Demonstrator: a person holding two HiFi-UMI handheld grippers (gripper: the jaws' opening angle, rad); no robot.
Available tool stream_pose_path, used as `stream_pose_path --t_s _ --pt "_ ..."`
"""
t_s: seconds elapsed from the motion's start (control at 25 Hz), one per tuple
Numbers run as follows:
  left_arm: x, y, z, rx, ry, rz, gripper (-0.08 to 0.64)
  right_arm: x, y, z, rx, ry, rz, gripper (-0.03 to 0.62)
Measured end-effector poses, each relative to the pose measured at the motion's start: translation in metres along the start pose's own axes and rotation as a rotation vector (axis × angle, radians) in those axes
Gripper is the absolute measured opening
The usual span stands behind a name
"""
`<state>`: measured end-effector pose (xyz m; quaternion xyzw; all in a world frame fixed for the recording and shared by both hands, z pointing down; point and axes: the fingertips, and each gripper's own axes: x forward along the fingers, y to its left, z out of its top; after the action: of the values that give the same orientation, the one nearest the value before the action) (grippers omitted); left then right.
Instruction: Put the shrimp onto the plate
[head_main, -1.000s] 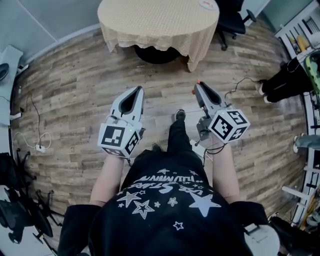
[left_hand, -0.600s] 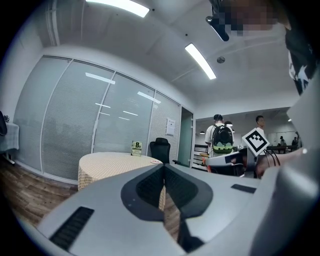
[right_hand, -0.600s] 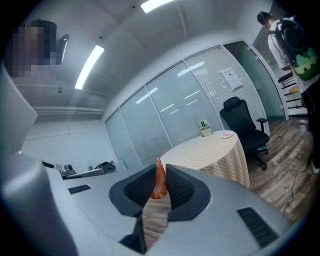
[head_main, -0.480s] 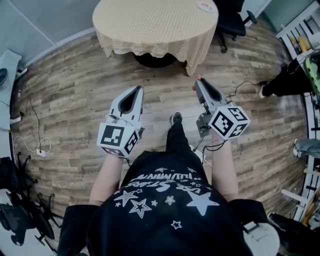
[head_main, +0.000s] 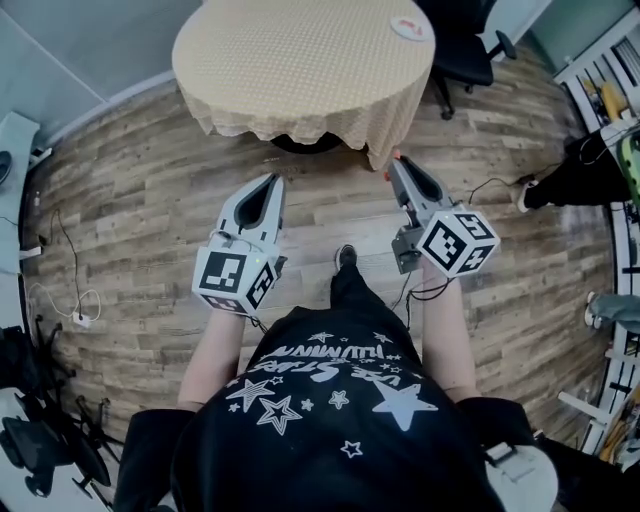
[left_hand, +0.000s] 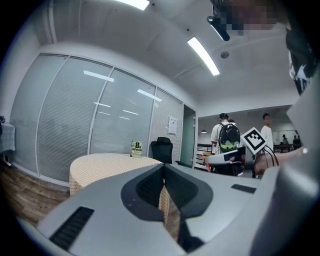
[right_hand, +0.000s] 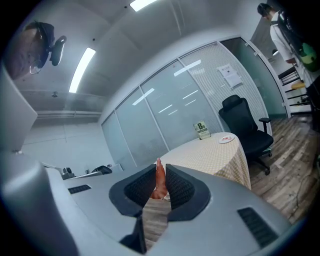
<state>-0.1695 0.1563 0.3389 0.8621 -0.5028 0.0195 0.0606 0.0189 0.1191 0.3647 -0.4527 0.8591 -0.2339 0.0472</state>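
Shrimp (right_hand: 158, 182) was clamped upright between the jaws of the right gripper (head_main: 398, 165), which was held above the floor near the table (head_main: 290, 70). The left gripper (head_main: 270, 182) was pressed together on nothing. The plate (head_main: 412, 28) sat at the table's far edge, well apart from the shrimp; pickup was judged done, with carry and placement left

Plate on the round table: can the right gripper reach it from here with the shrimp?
Probably not yet. The right gripper, shut on the shrimp, is short of the table, and the plate sits at its far edge. Only floor lies between, so stepping closer should do.
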Motion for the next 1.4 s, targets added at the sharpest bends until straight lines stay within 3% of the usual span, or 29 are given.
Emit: stream_pose_path --t_s 0.96,1.4 --pt "0.172 0.005 0.019 0.007 0.034 0.061 0.009 0.092 -0.133 0.074 0.024 0.046 0.073 0.066" --pt "0.204 -0.006 0.012 0.005 0.070 0.052 0.008 0.105 -0.163 0.085 0.046 0.062 0.085 0.066"
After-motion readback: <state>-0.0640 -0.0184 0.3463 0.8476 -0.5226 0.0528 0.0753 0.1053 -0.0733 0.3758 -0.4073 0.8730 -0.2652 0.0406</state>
